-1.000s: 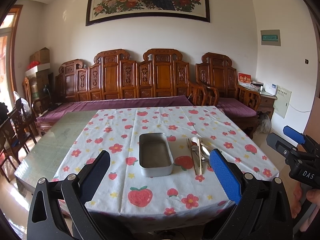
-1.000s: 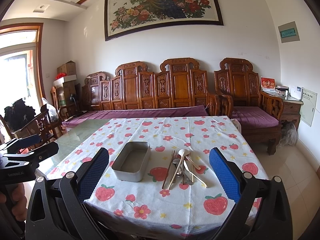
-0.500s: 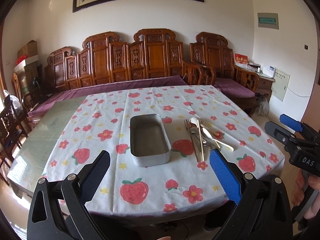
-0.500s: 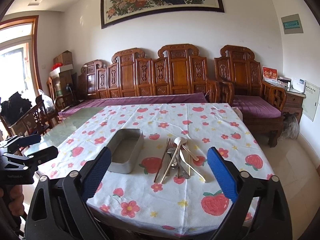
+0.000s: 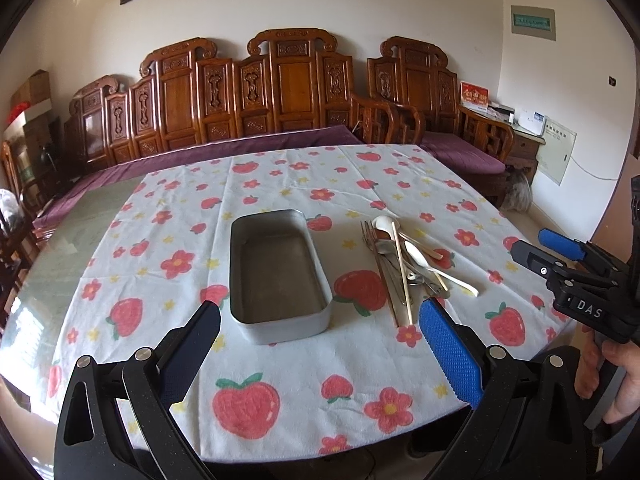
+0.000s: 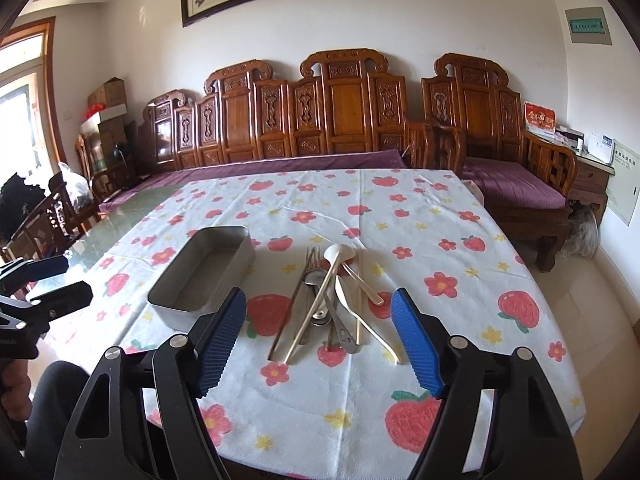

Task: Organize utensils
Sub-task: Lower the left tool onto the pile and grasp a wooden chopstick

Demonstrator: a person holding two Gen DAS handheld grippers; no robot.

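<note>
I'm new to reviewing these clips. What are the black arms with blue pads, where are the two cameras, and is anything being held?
No robot here: a person holds a pair of tongs in each hand, with a fisheye camera on each looking forward along its fingers. One picture is from the left tongs, the other from the right tongs. Both are open and hold nothing. On the strawberry-print tablecloth sit an empty metal tin and, to its right, a loose pile of utensils: fork, spoons, chopsticks. Each view also catches the other tongs at its edge.

Left wrist view above the surface's (image 5: 280, 368) near edge, facing the tin (image 5: 278, 276), right wrist view alongside, facing the cutlery pile (image 6: 332, 300), both sharing tin, cutlery, carved bench (image 6: 340, 116)
</note>
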